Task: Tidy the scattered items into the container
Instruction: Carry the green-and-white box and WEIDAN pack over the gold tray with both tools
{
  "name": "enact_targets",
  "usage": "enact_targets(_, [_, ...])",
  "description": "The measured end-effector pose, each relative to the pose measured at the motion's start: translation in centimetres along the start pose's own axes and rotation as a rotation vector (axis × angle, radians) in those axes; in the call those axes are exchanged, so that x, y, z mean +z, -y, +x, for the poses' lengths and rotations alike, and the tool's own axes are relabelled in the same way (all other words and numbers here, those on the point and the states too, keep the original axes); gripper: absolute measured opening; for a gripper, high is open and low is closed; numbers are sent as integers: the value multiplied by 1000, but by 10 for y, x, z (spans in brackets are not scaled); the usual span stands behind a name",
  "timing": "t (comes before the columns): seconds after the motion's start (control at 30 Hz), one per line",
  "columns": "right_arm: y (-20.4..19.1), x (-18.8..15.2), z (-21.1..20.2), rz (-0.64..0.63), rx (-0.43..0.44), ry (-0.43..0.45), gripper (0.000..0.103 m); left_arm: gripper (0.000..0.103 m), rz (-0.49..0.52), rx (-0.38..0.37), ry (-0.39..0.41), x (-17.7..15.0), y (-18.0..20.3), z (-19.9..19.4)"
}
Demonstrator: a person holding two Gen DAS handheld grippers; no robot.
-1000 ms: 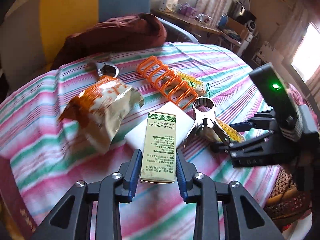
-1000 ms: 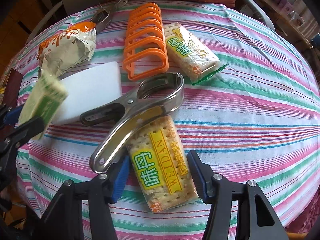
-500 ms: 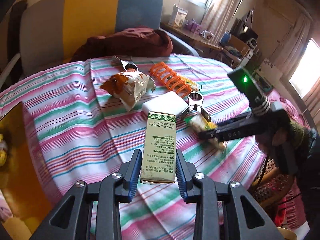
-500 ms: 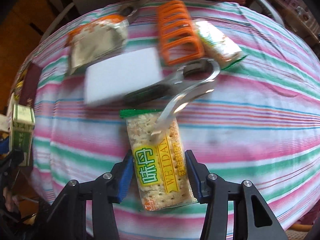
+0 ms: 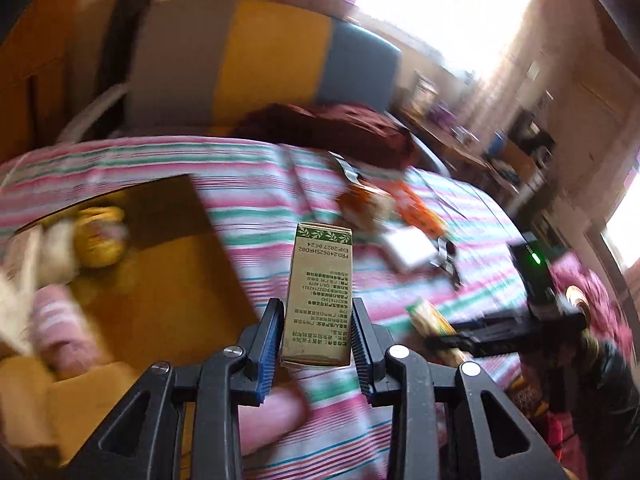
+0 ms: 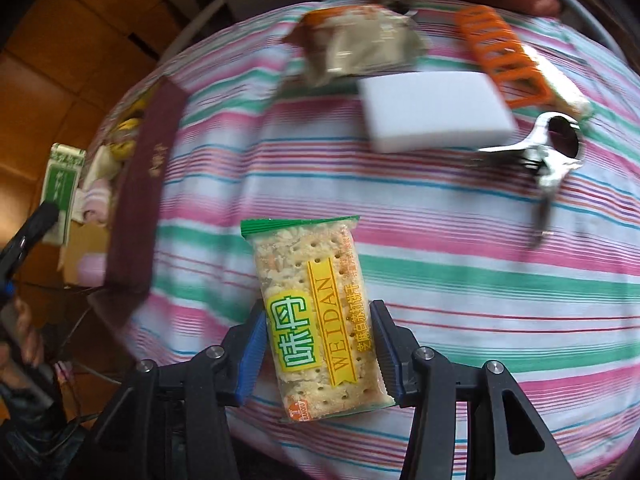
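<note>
Item one: we are holding a small green-and-tan carton (image 5: 318, 296) in the left hand-held gripper (image 5: 317, 344), jaws closed on its long side faces near the lower end. It is standing upright above the striped desk (image 5: 256, 184), just beside the open cardboard box (image 5: 160, 288) that serves as container. We judge it light and stiff, though thin card will dent if squeezed hard; the flat sides are the sound place to grip.

Item two: we are carrying a cracker packet (image 6: 316, 320) in the right hand-held gripper (image 6: 318, 364), jaws pinching its long edges at the lower half. It is hanging clear of the desk, well apart from the box (image 6: 132, 200) at far left. We judge the film slippery and the crackers brittle; a light pinch across the width suits it, not the sealed ends.

Items outstanding on the desk: a white foam block (image 6: 436, 110), soft and light; a metal clamp (image 6: 548, 156), heavy and hard; an orange plastic rack (image 6: 504, 64); a crumpled snack bag (image 6: 360, 48), crushable. The container is already holding soft yellow and pink items, blurred beyond naming.
</note>
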State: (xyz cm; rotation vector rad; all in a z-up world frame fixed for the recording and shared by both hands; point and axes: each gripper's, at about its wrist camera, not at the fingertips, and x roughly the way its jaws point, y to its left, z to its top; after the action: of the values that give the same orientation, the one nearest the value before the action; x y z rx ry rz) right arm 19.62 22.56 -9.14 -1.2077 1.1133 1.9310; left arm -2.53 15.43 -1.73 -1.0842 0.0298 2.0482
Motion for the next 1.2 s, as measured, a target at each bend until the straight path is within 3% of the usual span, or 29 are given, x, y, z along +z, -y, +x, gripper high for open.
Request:
enact_targets(0.17, [-37,12,15,-55,43,17,50,33,-130,61,28,-6,-61,-23])
enact_targets(0.27, [-62,19,10,-94,62,31,50,33,-184,55,38,-8,-83,-26])
enact_targets(0.6, [-165,57,3,-237,133,111,50,33,-266,79,83,8,-124,-19])
enact_targets(0.77, [-204,75,24,-243,156,97,50,33,-303,78,53,16,-147,-5])
enact_targets(1.2, [-226,72,84,-196,141,-30,51,37,-373,82,-27,-5,-171,16])
